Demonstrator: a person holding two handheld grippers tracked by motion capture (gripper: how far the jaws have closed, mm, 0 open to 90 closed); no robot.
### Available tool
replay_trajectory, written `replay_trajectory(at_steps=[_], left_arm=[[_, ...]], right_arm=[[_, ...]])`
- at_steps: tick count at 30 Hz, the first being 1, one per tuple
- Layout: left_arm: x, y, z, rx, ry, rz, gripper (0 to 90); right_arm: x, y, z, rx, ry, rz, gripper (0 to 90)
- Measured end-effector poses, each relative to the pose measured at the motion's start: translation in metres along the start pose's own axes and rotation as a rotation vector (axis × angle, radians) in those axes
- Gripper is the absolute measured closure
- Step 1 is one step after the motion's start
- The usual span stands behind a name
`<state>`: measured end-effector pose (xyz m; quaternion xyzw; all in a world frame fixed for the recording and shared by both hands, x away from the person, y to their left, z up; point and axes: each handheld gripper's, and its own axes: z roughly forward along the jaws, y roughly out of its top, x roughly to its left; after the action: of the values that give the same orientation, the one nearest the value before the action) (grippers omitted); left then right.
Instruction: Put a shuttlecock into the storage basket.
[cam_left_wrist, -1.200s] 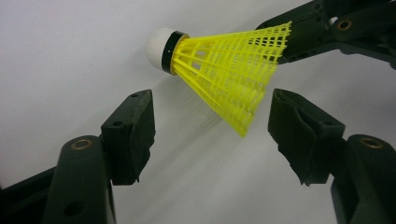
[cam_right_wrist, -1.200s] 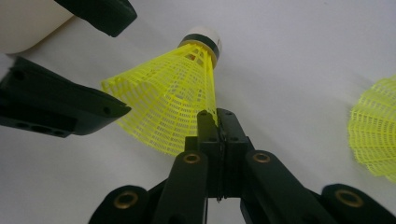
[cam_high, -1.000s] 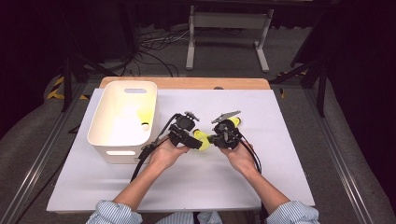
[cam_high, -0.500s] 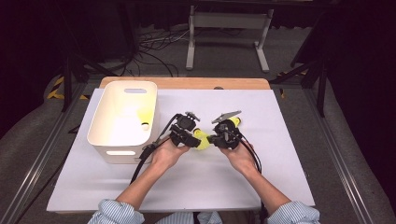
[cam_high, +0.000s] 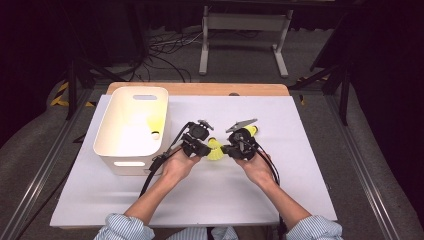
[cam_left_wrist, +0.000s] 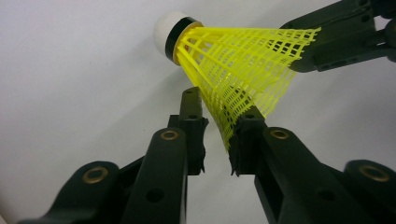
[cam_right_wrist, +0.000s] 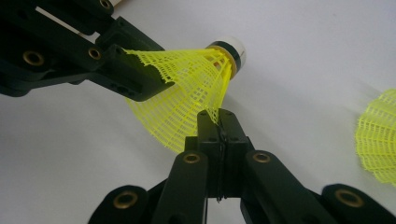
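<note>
Both grippers met mid-table over the white sheet (cam_high: 300, 130), with plenty of bare room in front and to the right. The right gripper (cam_right_wrist: 219, 122) was pinched tight on the yellow shuttlecock's (cam_high: 215, 149) skirt rim. The left gripper (cam_left_wrist: 215, 122) had just been closing around the skirt; its right-hand jaw touched the mesh, with a gap left at the other. The bin (cam_high: 112, 150) sat just left. The right gripper view caught a second shuttlecock (cam_right_wrist: 379, 140) at its edge.

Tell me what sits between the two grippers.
A yellow shuttlecock, seen in the high view between the left gripper and the right gripper.
</note>
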<state>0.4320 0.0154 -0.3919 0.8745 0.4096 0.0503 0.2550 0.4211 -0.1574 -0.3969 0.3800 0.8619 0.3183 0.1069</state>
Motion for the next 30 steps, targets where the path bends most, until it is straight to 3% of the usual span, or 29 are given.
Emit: replay_trajectory(at_steps=[8,21,30], left_arm=[[0.0014,0.0009,-0.0018,-0.004,0.004,-0.02,87.8],[0.0009,0.0048,-0.0035,0.004,0.03,-0.03,89.3],[0.0002,0.0074,-0.0045,0.005,0.058,-0.03,89.4]], right_arm=[[0.0015,0.0,-0.0007,-0.003,0.008,-0.005,89.3],[0.007,-0.0004,-0.0045,-0.006,0.014,-0.039,81.3],[0.0087,-0.0025,-0.0095,-0.028,0.019,-0.043,57.1]])
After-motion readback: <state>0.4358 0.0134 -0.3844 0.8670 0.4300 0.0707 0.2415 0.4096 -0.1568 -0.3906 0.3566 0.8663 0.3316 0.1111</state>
